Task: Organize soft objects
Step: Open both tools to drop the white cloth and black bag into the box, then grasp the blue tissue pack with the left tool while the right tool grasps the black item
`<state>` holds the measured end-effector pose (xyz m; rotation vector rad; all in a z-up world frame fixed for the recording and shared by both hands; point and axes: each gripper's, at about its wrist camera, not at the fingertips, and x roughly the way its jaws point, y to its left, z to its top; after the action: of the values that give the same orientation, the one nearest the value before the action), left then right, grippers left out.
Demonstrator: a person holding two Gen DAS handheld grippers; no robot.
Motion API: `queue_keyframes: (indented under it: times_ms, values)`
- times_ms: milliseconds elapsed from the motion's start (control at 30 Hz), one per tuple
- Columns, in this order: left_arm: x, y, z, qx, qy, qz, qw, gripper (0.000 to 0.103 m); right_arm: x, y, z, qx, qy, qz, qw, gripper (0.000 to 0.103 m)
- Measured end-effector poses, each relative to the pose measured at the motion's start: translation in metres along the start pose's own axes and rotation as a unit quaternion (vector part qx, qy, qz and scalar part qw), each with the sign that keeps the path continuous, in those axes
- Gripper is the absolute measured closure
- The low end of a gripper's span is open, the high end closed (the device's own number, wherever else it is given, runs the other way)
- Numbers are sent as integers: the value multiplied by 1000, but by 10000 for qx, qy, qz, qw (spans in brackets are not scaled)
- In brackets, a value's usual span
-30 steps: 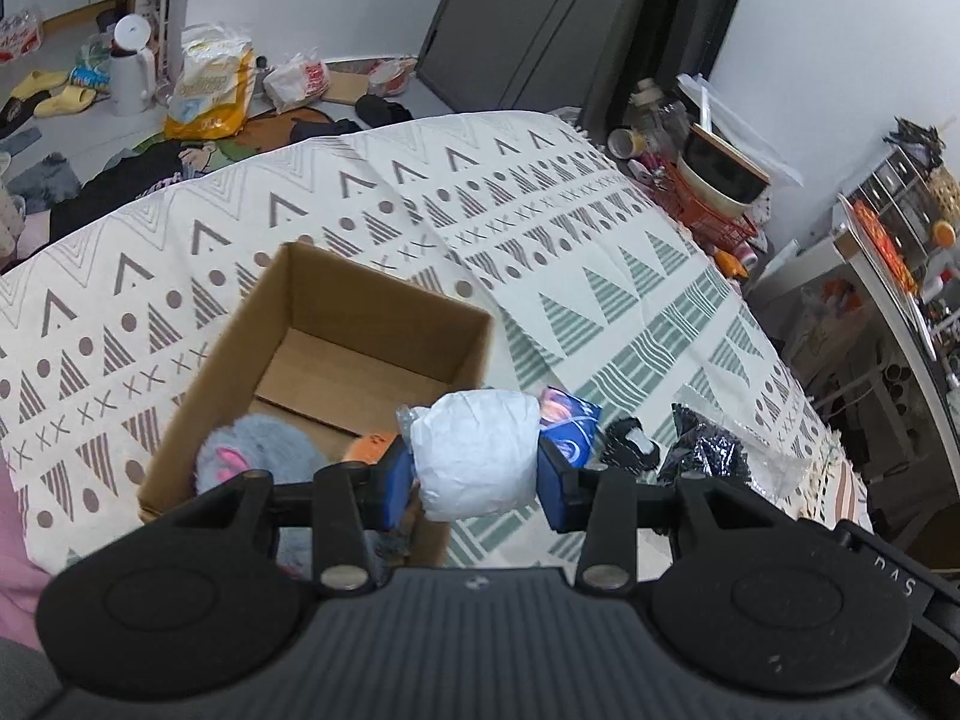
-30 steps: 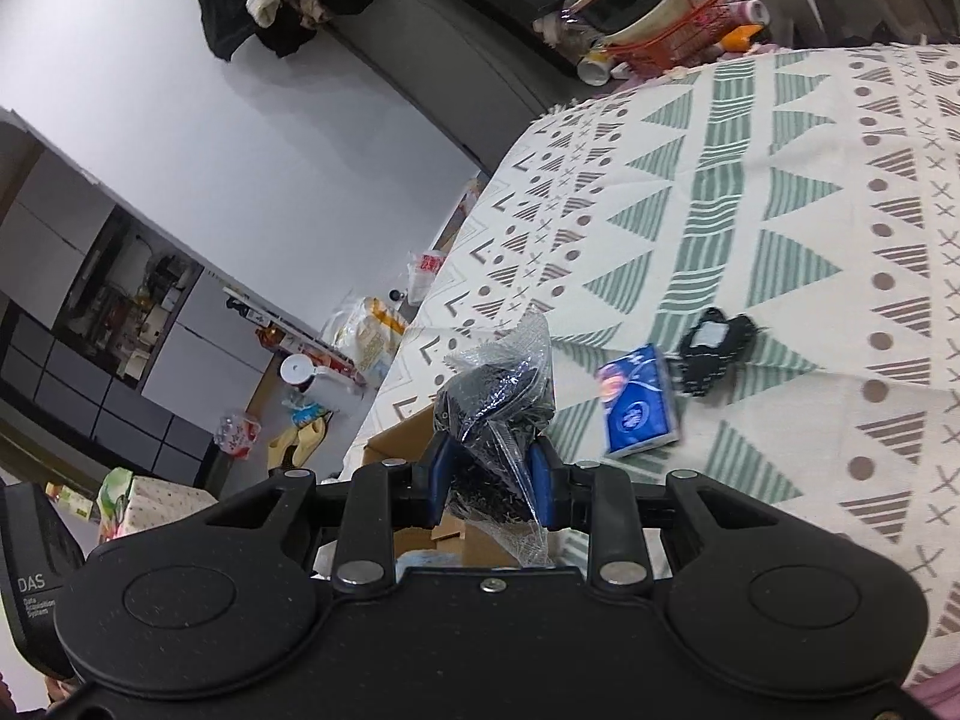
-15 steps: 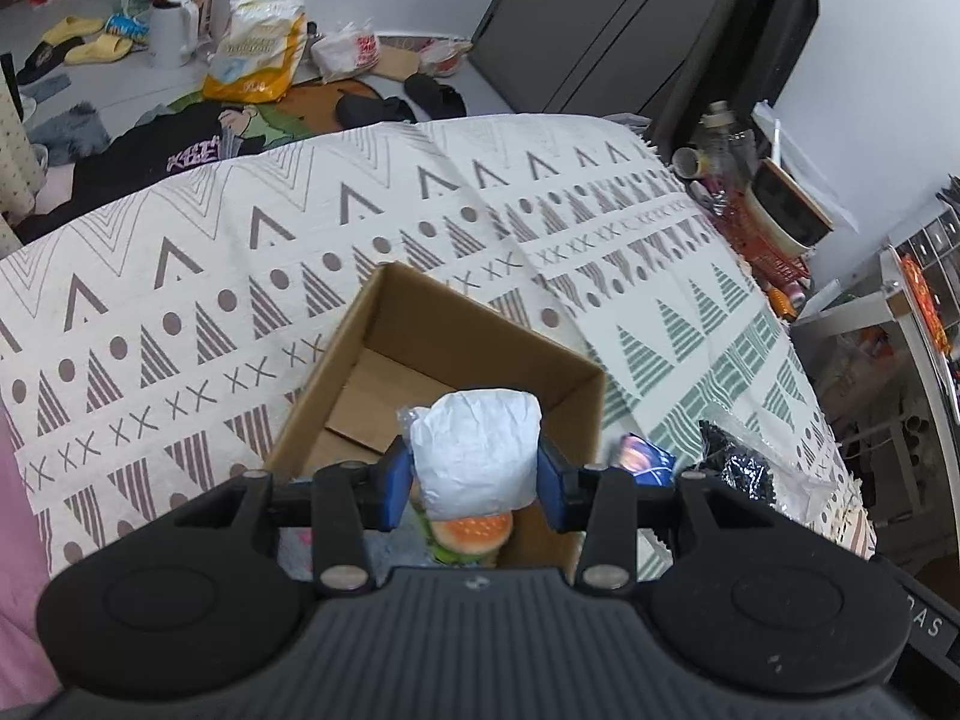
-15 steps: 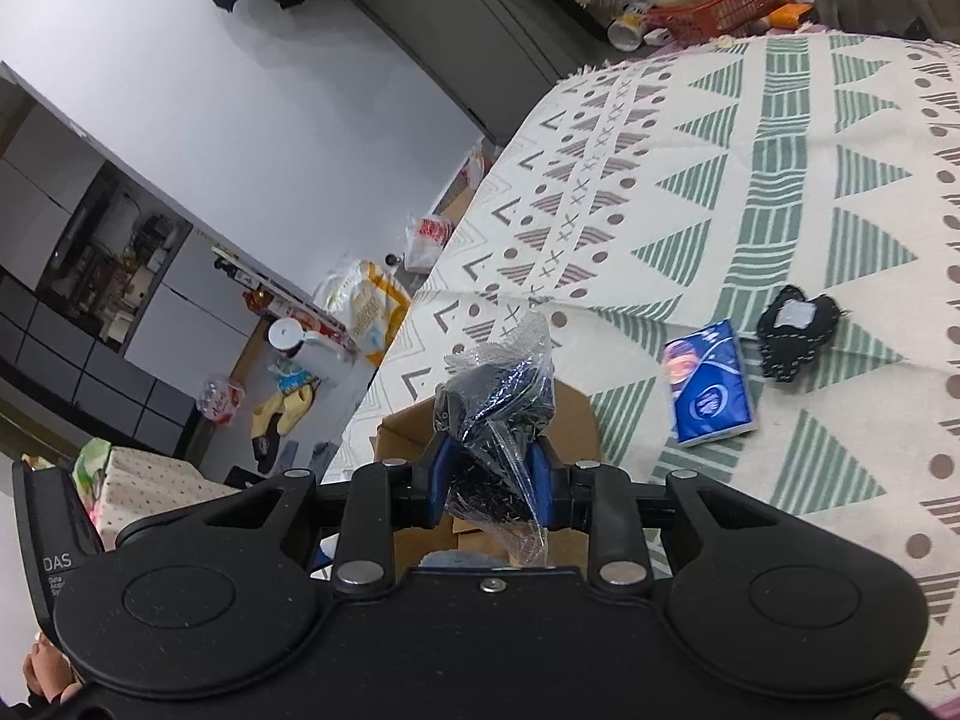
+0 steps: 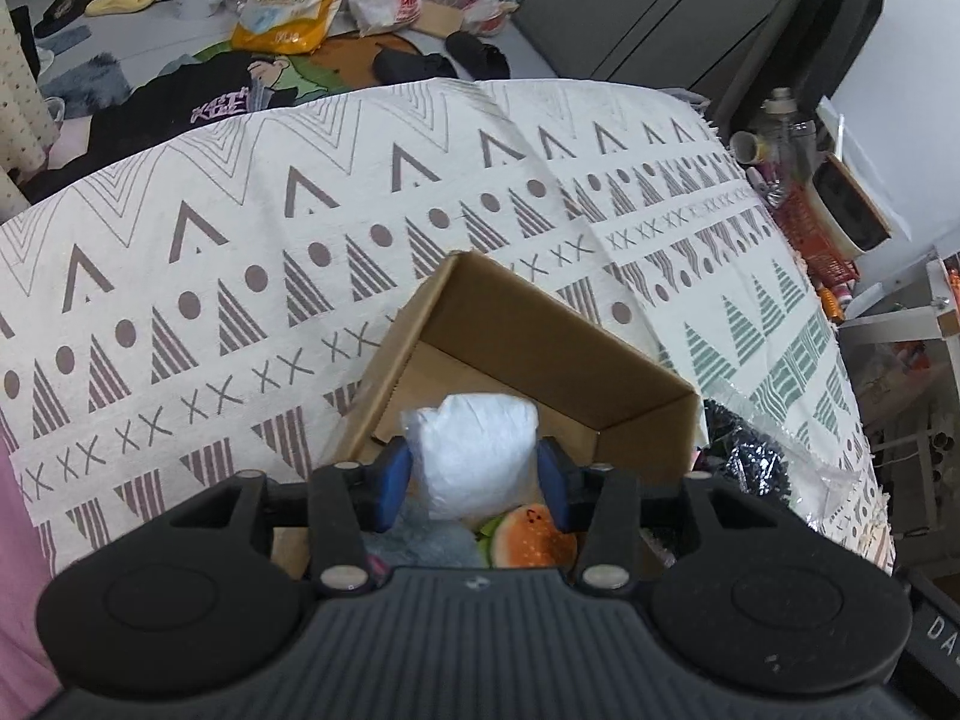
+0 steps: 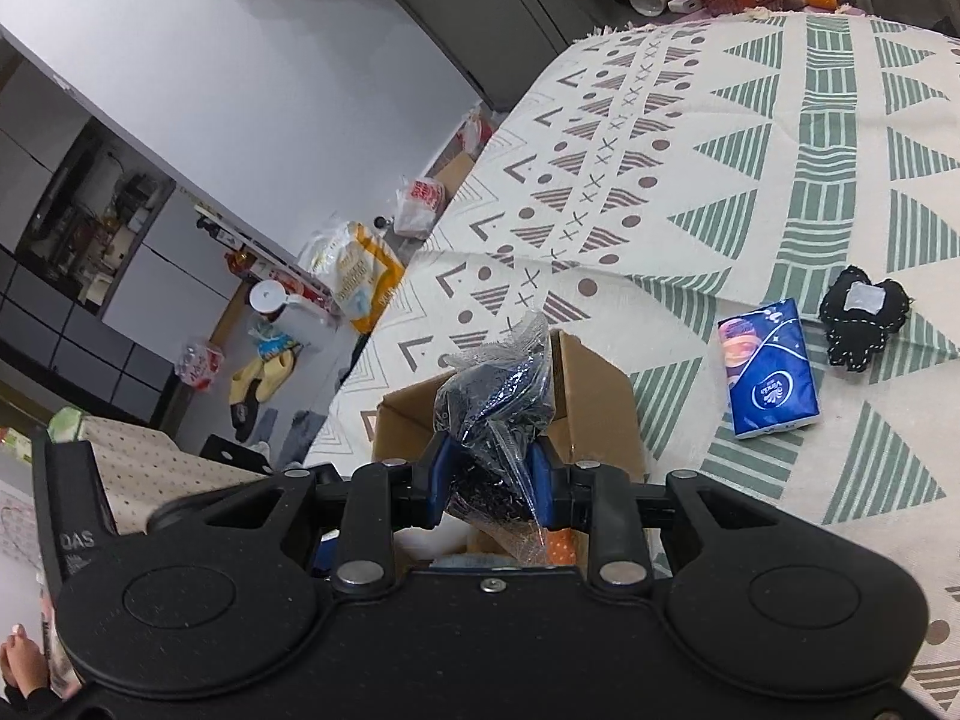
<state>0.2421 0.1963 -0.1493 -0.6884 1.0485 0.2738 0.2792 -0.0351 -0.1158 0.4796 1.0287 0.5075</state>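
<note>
Both clamped jaws now overhang the box [image 5: 558,354]: white bundle [image 5: 471,456] left, apparently bagged black stuff [image 6: 498,414] right

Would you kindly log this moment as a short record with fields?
surface: patterned cloth
container: cardboard box, open top
left tongs: shut on white wrapped bundle, over the box
right tongs: shut on clear bag of black bits, near the box
in box: burger plush
on cloth: blue tissue pack, black plush

"DAS" is printed on the left gripper [image 6: 75,540] body's edge. The blue tissue pack [image 6: 768,378] and floor bags carry unreadable print.
</note>
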Motion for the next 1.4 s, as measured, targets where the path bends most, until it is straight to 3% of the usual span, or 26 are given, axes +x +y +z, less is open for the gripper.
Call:
queue_keyframes:
  times_ms: [267, 400, 500, 700, 800, 1000, 1167, 1400]
  values:
    - [-13, 5, 15, -89, -37, 73, 9999, 46, 14, 13, 0, -86, 84, 6, 9999, 74]
    - [-25, 5, 20, -41, -170, 117, 9998, 40, 19, 12, -1, 59, 269, 173, 9995, 64]
    - [-31, 4, 19, 37, -202, 208, 9996, 34, 9, 12, -4, 36, 203, 149, 9997, 58]
    - [-44, -2, 12, 215, -348, 412, 9983, 22, -16, 4, -3, 21, 76, 76, 9999, 57]
    - [-50, -9, 7, 427, -382, 476, 9972, 20, -27, -1, -3, -8, 33, 37, 10000, 55]
    - [-63, -23, -6, 655, -417, 616, 9951, 17, -51, -16, -5, -60, -51, -109, 9999, 41]
    - [-73, -34, -17, 785, -446, 614, 9940, 14, -74, -31, -8, -212, -241, -389, 9987, 22]
    - [-82, -57, -31, 1045, -585, 521, 9914, 1, -102, -60, -2, -79, -611, -606, 9963, 0]
